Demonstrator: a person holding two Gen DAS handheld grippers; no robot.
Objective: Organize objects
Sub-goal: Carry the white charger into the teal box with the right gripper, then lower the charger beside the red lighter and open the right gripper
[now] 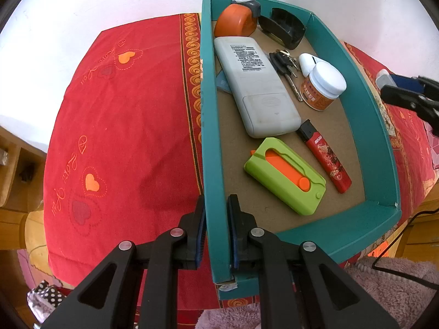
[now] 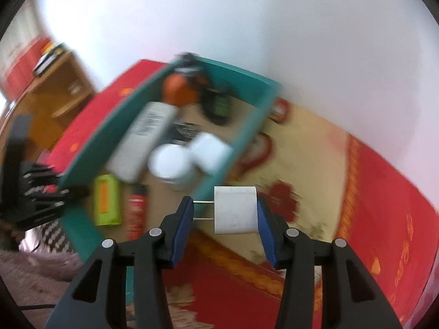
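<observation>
A teal cardboard box (image 1: 381,148) lies on a red cloth. It holds a white remote (image 1: 258,87), a green and orange cutter (image 1: 285,175), a red lighter (image 1: 326,159), a white-lidded jar (image 1: 323,85), keys (image 1: 285,63), an orange tape measure (image 1: 233,22) and a black tape dispenser (image 1: 285,27). My left gripper (image 1: 216,203) is shut on the box's left wall, near its front corner. My right gripper (image 2: 224,203) is shut on a white plug charger (image 2: 236,211). The charger's prongs touch the left pad. It hangs above the cloth, just outside the box's (image 2: 241,82) right wall.
The red cloth (image 1: 123,137) with heart patterns spreads left of the box. Wooden furniture (image 1: 11,170) stands at the far left. Pink fluffy fabric (image 1: 384,288) and a black cable (image 1: 395,241) lie below the box's front edge. A white wall is behind.
</observation>
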